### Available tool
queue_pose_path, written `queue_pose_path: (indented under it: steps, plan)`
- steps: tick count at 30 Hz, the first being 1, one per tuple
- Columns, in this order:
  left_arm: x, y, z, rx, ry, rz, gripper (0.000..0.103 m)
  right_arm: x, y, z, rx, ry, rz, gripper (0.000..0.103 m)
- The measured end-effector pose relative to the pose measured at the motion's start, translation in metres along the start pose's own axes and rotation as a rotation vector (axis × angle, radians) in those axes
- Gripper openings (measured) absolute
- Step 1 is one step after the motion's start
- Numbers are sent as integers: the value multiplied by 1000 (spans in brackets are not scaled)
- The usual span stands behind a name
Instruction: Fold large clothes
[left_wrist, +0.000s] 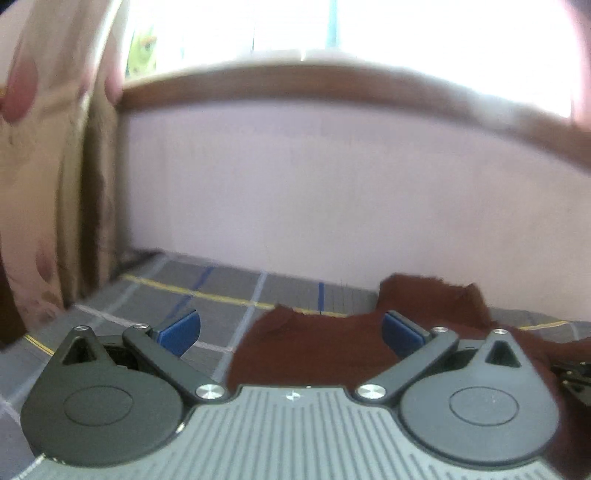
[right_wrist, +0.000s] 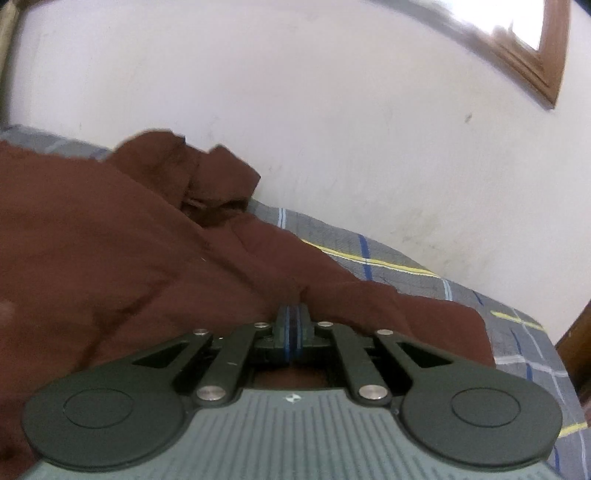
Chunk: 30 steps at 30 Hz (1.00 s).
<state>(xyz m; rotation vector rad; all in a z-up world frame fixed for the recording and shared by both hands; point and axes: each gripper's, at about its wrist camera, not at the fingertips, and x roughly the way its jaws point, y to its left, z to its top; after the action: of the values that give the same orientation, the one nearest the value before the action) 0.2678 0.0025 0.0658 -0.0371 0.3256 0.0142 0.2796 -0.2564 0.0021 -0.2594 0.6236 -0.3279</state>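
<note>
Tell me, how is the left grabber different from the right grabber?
The left gripper has its blue pads wide apart; the right gripper has them pressed together. The left gripper holds nothing, with the brown garment lying between and beyond its fingers; the right gripper pinches a fold of that garment. Both look the same, black and grey, above the plaid bedsheet.

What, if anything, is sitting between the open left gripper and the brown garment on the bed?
Nothing visible. The left gripper has its jaws wide apart, with the brown garment lying directly between and below them on the grey plaid bedsheet. The right gripper is already shut on the cloth.
</note>
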Motion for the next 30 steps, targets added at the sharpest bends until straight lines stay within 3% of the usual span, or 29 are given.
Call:
queue_pose_path:
  steps: [3,8,20,27,30]
  plan:
    - [-32,7,3,11,-27,4,103,-27,-4,7,68,-11,41,10]
    - [-77,18,-4,18,-18,-21,103,-89,-4,13,130,-62,63,31]
    - [-148,32,-38,39,68,-65,103,-203,19,-1,148,-160,25,32]
    - [-168,40,-51,45,87,-69,103,-235,21,-8,145,-187,11,33]
    - [-170,47,-60,63,125,-73,103,-242,18,-18,154,-182,20,54]
